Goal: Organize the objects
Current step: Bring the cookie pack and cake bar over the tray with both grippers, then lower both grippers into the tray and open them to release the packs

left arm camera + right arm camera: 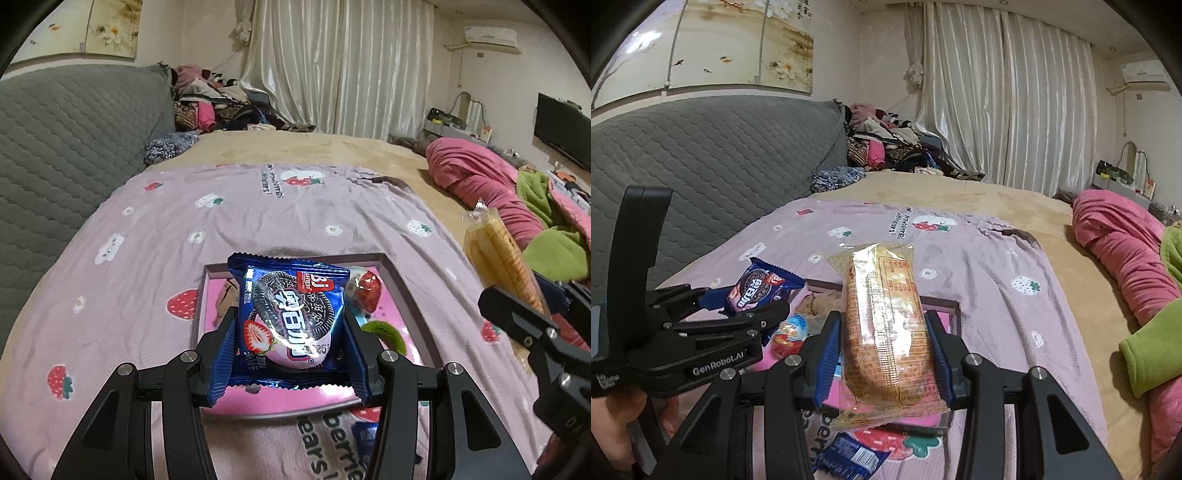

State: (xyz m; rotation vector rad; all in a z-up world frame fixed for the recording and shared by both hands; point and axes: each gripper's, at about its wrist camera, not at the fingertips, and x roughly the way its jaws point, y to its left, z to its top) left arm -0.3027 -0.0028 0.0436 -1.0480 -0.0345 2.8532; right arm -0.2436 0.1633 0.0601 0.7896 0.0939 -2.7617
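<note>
My left gripper (pixel 290 332) is shut on a blue cookie packet (pixel 291 317) with a dark sandwich biscuit printed on it, held above a shallow pink box (pixel 391 273) on the bed. The same packet (pixel 759 288) shows at the left of the right wrist view, in the left gripper (pixel 738 306). My right gripper (pixel 884 343) is shut on a long yellow cracker pack (pixel 886 325), also above the pink box (pixel 949 306). That pack (pixel 498 258) appears at the right edge of the left wrist view. A red and blue wrapped sweet (pixel 788 334) lies in the box.
The box rests on a lilac strawberry-print sheet (pixel 258 214). Another blue packet (pixel 849 458) lies on the sheet near the box's front edge. A grey quilted headboard (pixel 66 140) stands left; pink and green bedding (pixel 517 206) is piled right. A hand (pixel 620 413) grips the left tool.
</note>
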